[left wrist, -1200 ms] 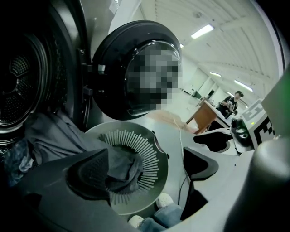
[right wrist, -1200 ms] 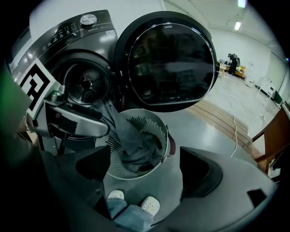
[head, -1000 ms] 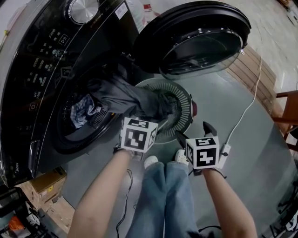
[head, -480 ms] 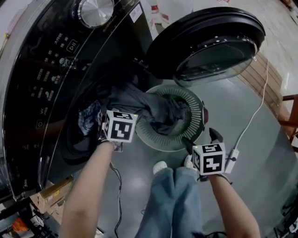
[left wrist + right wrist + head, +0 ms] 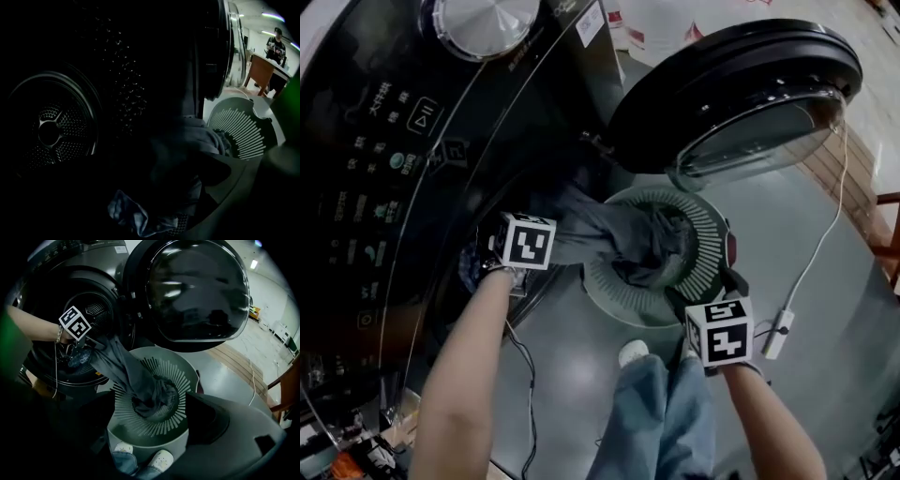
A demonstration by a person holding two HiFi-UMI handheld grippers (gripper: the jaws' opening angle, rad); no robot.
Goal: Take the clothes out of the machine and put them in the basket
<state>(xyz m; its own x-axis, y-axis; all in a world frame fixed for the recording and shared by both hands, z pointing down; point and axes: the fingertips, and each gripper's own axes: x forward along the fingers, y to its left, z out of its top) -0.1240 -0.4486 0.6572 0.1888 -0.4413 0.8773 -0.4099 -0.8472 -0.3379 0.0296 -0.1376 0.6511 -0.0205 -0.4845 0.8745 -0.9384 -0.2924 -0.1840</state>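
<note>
I have the left hand-held gripper [image 5: 499, 261] at the mouth of the washing machine [image 5: 384, 141], its jaws released; they have just been opening and nothing is pinched between them. In the left gripper view a crumpled blue cloth [image 5: 129, 215] lies low at the lip of the drum [image 5: 51, 133], just ahead of the jaws but not pressed by them. The grey garment [image 5: 609, 234] is only half delivered: one end is bunched in the basket [image 5: 712, 225] on the floor, and the rest stretches back up to the drum mouth, beside my left gripper. The right hand-held gripper [image 5: 711, 292] hangs over the near side of the basket, jaws apart and empty.

As I judge it, the step is the next pick from the drum. To do it well I would sink the left jaws onto a thick fold of the blue cloth, not a thin edge, and clench fully before drawing back. Lifting it up and over the drum lip should stop it dragging on the rim (that is where fabric is likely to snag). The grey tail sits close by, so I want to avoid catching both unevenly. The right gripper could take the grey span near the basket and feed it down, clear of the open door [image 5: 741, 94]
</note>
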